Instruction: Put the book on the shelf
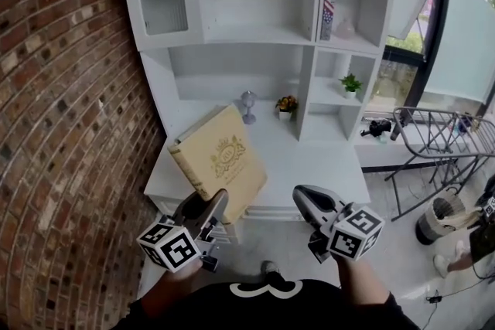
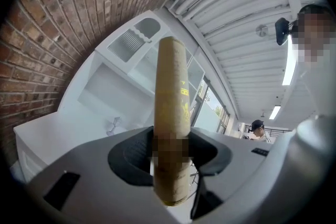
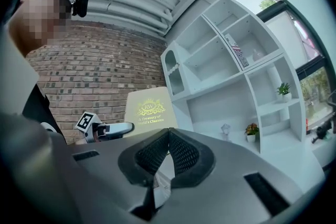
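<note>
Left tool (image 1: 214, 205), nearest us, is clamping the book (image 1: 219, 153) by its lower edge, holding it tilted in the air short of the shelf (image 1: 255, 33). Right tool (image 1: 305, 197) is hovering beside it, jaws together, empty. We're needing to level the book and line it up with an open bay.

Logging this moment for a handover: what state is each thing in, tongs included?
Tan hardcover book with gold crest: closed, held tilted in the air, not yet shelved.
Left tongs: shut on the book.
Right tongs: shut, empty.
White shelf unit: open compartments, mostly bare.
Small potted green plant: upright on a shelf.
</note>
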Demonstrator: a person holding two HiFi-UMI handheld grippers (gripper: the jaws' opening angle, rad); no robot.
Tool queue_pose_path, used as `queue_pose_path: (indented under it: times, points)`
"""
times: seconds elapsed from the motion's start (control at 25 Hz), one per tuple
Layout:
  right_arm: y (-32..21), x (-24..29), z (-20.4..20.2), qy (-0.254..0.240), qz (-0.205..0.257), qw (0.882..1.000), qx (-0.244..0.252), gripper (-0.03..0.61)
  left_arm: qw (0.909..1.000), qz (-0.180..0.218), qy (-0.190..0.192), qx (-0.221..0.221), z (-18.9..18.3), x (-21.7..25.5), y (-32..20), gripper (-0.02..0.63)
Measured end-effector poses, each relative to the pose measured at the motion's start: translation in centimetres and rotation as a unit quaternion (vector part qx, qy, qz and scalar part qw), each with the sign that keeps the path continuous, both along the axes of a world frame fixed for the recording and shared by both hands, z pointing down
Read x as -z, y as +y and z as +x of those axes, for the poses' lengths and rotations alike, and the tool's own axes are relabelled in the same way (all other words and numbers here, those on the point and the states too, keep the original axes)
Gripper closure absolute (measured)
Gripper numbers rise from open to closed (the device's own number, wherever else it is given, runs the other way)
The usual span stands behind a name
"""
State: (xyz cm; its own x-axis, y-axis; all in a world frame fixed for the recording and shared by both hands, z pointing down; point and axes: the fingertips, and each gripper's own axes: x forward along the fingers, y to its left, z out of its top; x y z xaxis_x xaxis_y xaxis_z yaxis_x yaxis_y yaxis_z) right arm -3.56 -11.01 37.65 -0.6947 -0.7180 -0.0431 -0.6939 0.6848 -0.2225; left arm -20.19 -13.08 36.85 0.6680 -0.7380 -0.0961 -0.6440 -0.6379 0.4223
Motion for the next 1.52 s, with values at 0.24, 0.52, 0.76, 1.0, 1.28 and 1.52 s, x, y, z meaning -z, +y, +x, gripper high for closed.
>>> queue_pose_path:
  times: [0.24, 0.52, 0.76, 1.0, 1.28, 1.52]
  points:
    - [-6.7, 0.5, 2.3, -0.006, 0.001, 1.0, 0.009, 0.571, 0.9999, -0.008, 0.0, 0.013, 2.0, 0.1, -6.0, 0.434]
    - [-14.3, 1.1, 5.0, -0.014, 0.004, 1.0, 0.013, 0.571, 0.9997, 0.005, -0.01, 0.023, 4.3, 1.9, -13.3, 0.433]
    - [-18.9, 2.0, 6.2, -0.014, 0.015, 0.999, 0.029, 0.571, 0.999, 0.03, -0.01, 0.032, 6.3, 4.7, -18.6, 0.433]
    - [-21.7, 3.5, 7.7, -0.008, 0.037, 0.998, 0.041, 0.571, 0.9961, 0.073, -0.022, 0.045, 7.9, 8.3, -21.8, 0.433]
    - [-23.7, 4.5, 9.0, -0.001, 0.058, 0.997, 0.053, 0.571, 0.9871, 0.134, -0.043, 0.077, 8.3, 12.9, -24.4, 0.433]
    - [-24.6, 4.8, 8.4, 0.011, 0.068, 0.995, 0.068, 0.571, 0.9798, 0.163, -0.058, 0.101, 8.5, 16.2, -26.5, 0.433]
